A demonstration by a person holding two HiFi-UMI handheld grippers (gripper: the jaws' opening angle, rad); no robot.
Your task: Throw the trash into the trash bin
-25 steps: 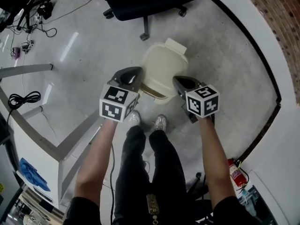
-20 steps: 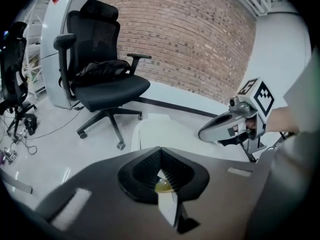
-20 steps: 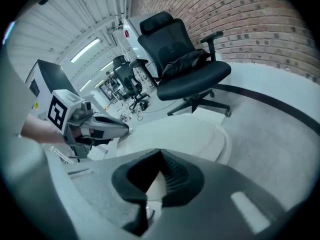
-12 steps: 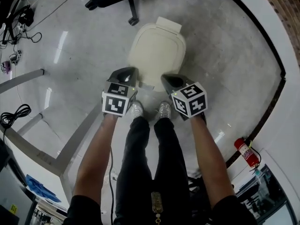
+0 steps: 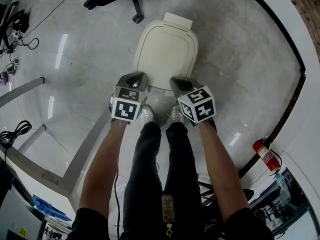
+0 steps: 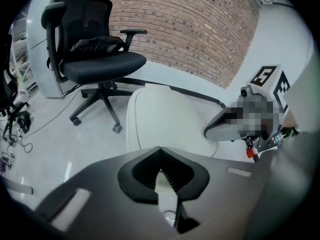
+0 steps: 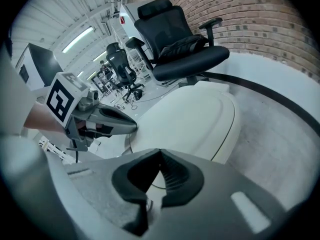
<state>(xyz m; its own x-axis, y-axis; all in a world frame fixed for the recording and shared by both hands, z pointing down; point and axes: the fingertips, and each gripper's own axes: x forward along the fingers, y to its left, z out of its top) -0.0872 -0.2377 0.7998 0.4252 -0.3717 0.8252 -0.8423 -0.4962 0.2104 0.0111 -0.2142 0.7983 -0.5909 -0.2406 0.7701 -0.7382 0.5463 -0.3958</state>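
Note:
A cream trash bin (image 5: 165, 51) stands on the floor in front of the person's feet, its lid down flat. It also fills the middle of the left gripper view (image 6: 165, 119) and the right gripper view (image 7: 195, 119). My left gripper (image 5: 134, 77) hangs over the bin's near left corner, jaws shut with nothing between them (image 6: 160, 156). Over the near right corner, my right gripper (image 5: 178, 82) is likewise shut and empty (image 7: 160, 156). No trash shows in any view.
A black office chair (image 6: 100, 59) stands just beyond the bin, its wheeled base (image 5: 136, 14) close to the far left corner. A table's metal legs (image 5: 50, 154) and cables (image 5: 12, 134) lie to the left. A fire extinguisher (image 5: 265, 154) is at the right wall.
The bin's lid, tilted up a second ago, now lies flat and closed. Both grippers have sunk toward the bin's near edge and stayed shut.

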